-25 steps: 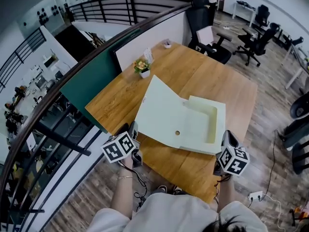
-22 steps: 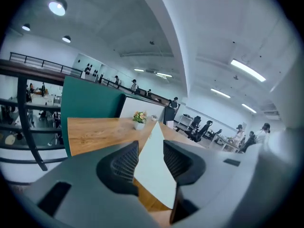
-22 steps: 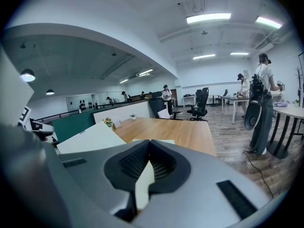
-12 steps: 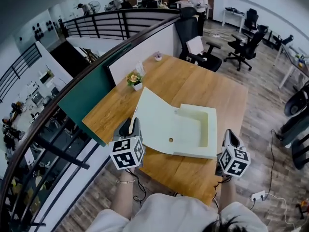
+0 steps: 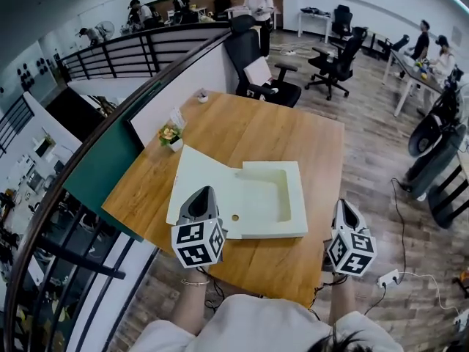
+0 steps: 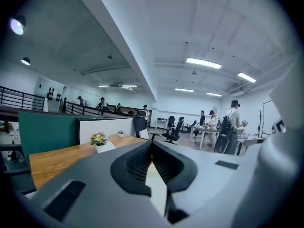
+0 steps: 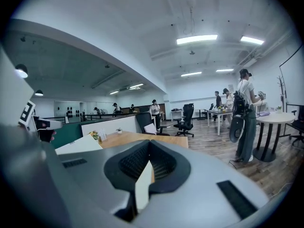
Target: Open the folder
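The pale-green cardboard box folder (image 5: 256, 196) lies open mid-way across the wooden surface (image 5: 267, 134), its cover seemingly flat toward 9 o'clock, so the task looks done; the left claw (image 5: 203, 194) and right claw (image 5: 342, 207) are both closed, empty.

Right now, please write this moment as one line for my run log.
folder: lies open on table | left gripper: jaws just closed, nothing between | right gripper: shut, empty

light: bright, even, from ceiling strips (image 7: 197, 39)
shadows: soft, weak
glare: strips blown out white
distortion: heavy fisheye, black vignette round both gripper views
focus: close foreground soft, room sharp
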`<state>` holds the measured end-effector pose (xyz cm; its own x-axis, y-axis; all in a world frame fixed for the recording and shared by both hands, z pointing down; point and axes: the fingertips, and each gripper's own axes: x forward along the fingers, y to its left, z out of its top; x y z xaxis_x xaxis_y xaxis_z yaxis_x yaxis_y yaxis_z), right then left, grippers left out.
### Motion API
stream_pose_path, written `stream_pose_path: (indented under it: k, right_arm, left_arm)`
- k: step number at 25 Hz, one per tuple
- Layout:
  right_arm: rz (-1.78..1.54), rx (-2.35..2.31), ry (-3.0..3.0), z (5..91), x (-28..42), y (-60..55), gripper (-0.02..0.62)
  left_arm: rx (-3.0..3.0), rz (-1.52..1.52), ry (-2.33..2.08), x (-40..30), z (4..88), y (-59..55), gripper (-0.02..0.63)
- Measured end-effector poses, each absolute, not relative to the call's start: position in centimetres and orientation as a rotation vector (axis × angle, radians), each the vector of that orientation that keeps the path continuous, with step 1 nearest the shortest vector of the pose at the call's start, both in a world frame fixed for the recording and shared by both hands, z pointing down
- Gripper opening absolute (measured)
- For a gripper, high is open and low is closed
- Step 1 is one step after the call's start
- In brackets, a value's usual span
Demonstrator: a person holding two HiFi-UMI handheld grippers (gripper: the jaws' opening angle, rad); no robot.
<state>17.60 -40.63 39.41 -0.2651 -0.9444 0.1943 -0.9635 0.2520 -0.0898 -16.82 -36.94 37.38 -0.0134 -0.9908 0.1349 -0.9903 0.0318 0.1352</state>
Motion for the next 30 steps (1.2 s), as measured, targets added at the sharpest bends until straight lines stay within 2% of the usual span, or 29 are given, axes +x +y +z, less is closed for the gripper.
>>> stream_pose_path:
  k: [12,30]
  right_arm:
    - [0.293,1.891,-2.365,40.5,19.4,-39.2,0.002]
    - [0.263,1.864,-2.328,40.8,18.3,-39.4,0.0]
  left_arm:
    - [2.13,0.043,-1.996,-13.5,40.3,-38.2,0.002]
    - [2.088,0.061,-2.005,-15.1,41.7,-37.9,0.002]
